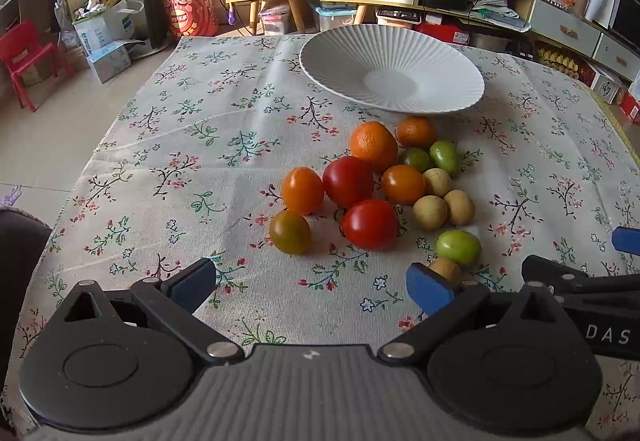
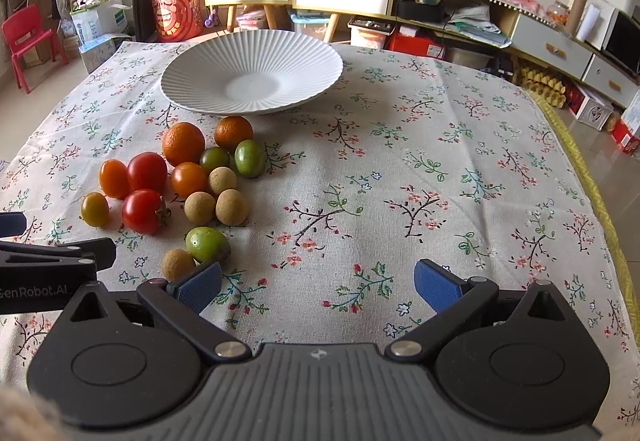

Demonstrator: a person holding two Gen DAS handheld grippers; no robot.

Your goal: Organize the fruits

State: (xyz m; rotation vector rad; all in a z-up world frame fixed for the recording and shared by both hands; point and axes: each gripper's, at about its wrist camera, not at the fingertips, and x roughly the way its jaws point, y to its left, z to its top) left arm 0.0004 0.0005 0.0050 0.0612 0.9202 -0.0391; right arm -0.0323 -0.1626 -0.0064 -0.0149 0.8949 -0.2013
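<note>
Task not begun: the white plate [image 2: 252, 77] is empty. All fruits [image 2: 180, 185] lie clustered on the bench [image 2: 400, 181] at its 6 o'clock. Left tongs [image 1: 312, 281] and right tongs [image 2: 318, 281] spread, holding nothing.

The left claw [image 1: 310, 281] is matte black plastic with two blue ribbed pads on its fingertips [image 1: 426, 289]; angled black link arms run back to round housings at 7 and 5 o'clock, each pinned by a silver rivet; a grey ribbed body sits between them with a small white mark at its top edge. The right claw [image 2: 318, 285] is built alike; its blue pads [image 2: 436, 287] show fine ridges; white lettering marks each tool's black side bar.
</note>
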